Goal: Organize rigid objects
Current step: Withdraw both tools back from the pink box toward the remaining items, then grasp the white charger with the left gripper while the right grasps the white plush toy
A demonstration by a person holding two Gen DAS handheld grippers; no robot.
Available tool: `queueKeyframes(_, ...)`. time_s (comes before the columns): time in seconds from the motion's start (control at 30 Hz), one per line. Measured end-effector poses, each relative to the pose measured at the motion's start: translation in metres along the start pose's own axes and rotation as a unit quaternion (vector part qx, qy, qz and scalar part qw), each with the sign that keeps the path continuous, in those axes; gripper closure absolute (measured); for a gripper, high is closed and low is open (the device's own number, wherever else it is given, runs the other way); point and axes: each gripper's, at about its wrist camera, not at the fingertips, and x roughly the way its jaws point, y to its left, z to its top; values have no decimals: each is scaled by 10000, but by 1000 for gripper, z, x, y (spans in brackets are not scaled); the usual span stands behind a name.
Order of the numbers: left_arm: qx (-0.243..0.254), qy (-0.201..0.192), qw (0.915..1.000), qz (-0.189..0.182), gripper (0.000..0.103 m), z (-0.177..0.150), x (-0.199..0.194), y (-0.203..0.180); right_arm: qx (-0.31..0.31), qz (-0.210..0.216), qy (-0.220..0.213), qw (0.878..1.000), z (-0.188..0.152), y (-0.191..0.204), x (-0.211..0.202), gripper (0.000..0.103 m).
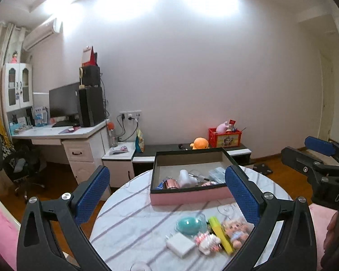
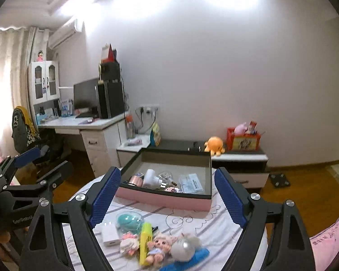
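Observation:
A pink box [image 1: 189, 197] [image 2: 162, 197] with a dark rim stands on the round striped table [image 1: 133, 221] [image 2: 214, 225]. It holds a white plug, a copper cup and small packets. In front of it lie a teal round case [image 1: 188, 224] [image 2: 127, 220], a white charger [image 1: 180, 245] [image 2: 109, 233], a yellow highlighter [image 1: 220, 232] [image 2: 144, 242], a small doll [image 1: 236, 232] [image 2: 159, 247] and a pink clip [image 1: 207, 241] [image 2: 128, 244]. My left gripper [image 1: 169, 189] is open and empty above the table. My right gripper [image 2: 167, 189] is open and empty too.
A silver ball [image 2: 184, 249] rests on a blue item [image 2: 192, 259] at the table's front. A desk [image 1: 63, 133] with monitor stands at left, a low cabinet [image 1: 192, 151] with an orange plush and red crate behind the table. Pink bedding [image 2: 332, 244] lies at right.

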Motion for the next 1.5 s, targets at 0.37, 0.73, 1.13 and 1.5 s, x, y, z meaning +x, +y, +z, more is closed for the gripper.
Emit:
queueKeyframes(0.37, -162, -293, 9994, 68, 0, -22, -62, -1, 43, -365, -522, 9980, -36, 15, -64, 16)
queueKeyframes(0.73, -136, -247, 9996, 84, 0, -28, -65, -3, -15, -557, -638, 9964, -43, 19, -79, 16)
queueKeyframes(1.13, -125, 446, 9989, 47, 0, -59, -31, 7, 121, -752, -113, 9970, -66, -1, -57, 16)
queueKeyframes(1.5, -253, 1685, 9853, -89, 0, -115, 31, 18, 322, -768, 1502, 9851, -127, -33, 43, 16)
